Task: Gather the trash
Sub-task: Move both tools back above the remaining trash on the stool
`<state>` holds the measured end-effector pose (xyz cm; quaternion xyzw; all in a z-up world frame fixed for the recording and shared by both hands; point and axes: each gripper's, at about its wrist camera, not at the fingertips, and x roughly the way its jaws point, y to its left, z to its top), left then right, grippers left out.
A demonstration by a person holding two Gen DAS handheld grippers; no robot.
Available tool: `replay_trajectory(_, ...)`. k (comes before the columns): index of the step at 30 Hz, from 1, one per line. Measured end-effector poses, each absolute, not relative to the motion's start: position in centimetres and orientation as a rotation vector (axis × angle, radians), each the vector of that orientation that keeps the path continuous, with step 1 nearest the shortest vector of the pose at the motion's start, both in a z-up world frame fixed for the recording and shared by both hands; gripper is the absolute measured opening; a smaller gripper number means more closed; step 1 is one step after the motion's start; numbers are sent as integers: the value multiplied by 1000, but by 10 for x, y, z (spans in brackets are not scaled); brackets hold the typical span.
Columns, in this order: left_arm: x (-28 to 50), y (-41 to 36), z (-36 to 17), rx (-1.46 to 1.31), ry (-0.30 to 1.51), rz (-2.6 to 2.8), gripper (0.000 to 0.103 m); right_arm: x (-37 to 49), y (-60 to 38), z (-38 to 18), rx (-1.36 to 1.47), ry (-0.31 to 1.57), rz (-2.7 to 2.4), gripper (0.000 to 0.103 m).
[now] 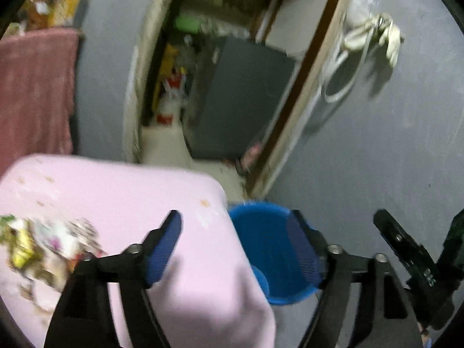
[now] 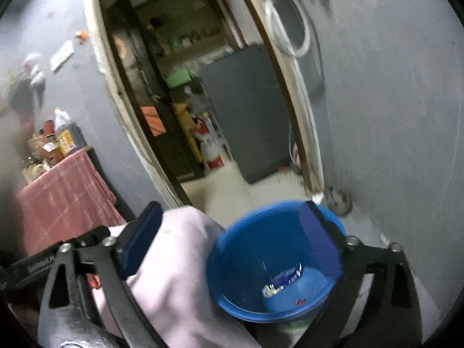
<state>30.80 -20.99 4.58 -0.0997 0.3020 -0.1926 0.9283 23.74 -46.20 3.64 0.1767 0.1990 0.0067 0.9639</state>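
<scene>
A blue plastic bin (image 1: 275, 255) stands on the floor beside a table with a pink cloth (image 1: 121, 191). A pile of crumpled wrappers (image 1: 43, 249) lies on the cloth at the left. My left gripper (image 1: 235, 246) is open and empty, above the table corner and the bin. My right gripper (image 2: 232, 229) is open and empty, over the bin (image 2: 261, 249). A blue-white wrapper (image 2: 282, 282) and a small red scrap lie inside the bin. The right gripper also shows at the right edge of the left wrist view (image 1: 417, 249).
A grey wall (image 1: 377, 159) stands right of an open doorway (image 1: 208, 87). Beyond it are a grey cabinet (image 2: 246, 110) and a red fire extinguisher (image 2: 208, 145). A side table with a red cloth (image 2: 66, 191) holds bottles at the left.
</scene>
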Motion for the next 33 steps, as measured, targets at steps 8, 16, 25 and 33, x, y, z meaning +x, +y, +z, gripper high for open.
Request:
replay_trajectory(8, 268, -143, 86, -174, 434, -270, 95, 215, -401, 69, 272, 312, 82, 103)
replay_trajectory(16, 222, -74, 97, -169, 354, -151, 100, 185, -332, 80, 226, 172, 176, 103)
replay_trajectory(25, 184, -14, 88, -85, 258, -45, 100, 176, -271, 79, 187, 130, 221, 103)
replay_trajectory(33, 165, 15, 60, -27, 216, -4, 100, 175, -226, 59, 95, 144, 262, 103)
